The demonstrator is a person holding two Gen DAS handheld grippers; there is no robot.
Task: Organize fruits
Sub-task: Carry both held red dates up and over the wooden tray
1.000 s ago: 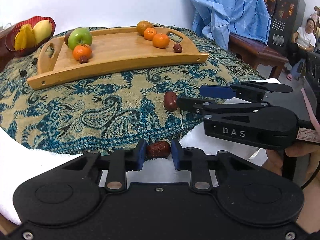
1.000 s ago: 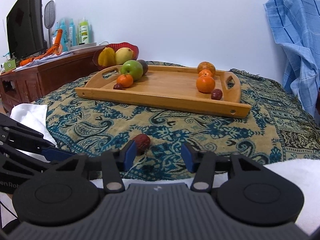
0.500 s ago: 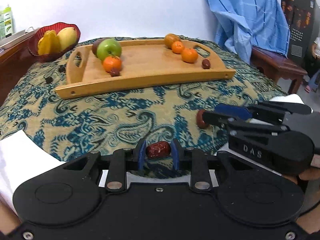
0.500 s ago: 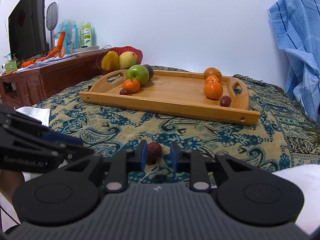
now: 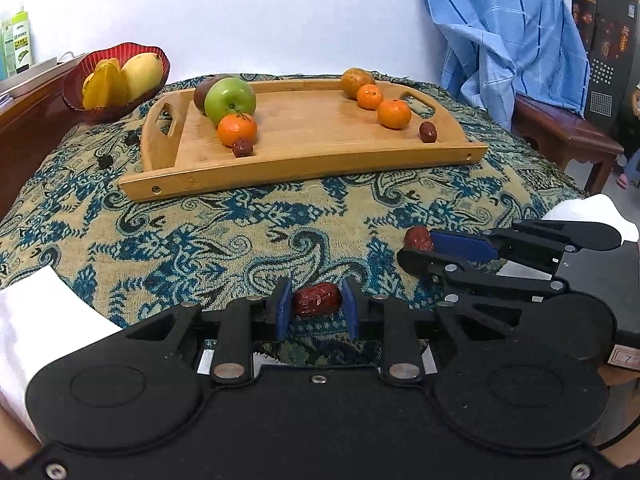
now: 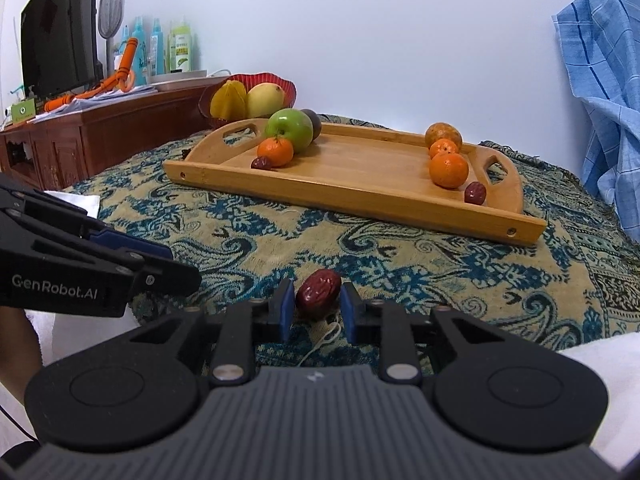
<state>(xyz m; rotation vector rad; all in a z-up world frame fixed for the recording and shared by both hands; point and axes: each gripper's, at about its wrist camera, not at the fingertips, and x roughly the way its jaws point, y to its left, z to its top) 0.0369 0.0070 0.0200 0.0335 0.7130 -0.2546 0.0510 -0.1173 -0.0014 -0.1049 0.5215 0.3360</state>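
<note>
Left wrist view: a date [image 5: 317,299] is pinched in the left gripper [image 5: 316,310] above the cloth [image 5: 200,232]. The right gripper [image 6: 316,310] clamps a second date [image 6: 319,293]. The tray [image 5: 304,168] of fruit sits beyond.

A plain white wall [image 6: 380,32] closes the far side of the room, evenly lit. On the left a dark reddish wooden sideboard [image 6: 104,136] carries a black flat screen [image 6: 60,28], a row of green and blue plastic bottles [image 6: 164,48] and loose papers. On the right a blue checked cloth [image 5: 500,40] hangs down the wall above a low reddish wooden bench [image 5: 564,128]. Behind the bench stands a black cabinet [image 5: 600,40].
</note>
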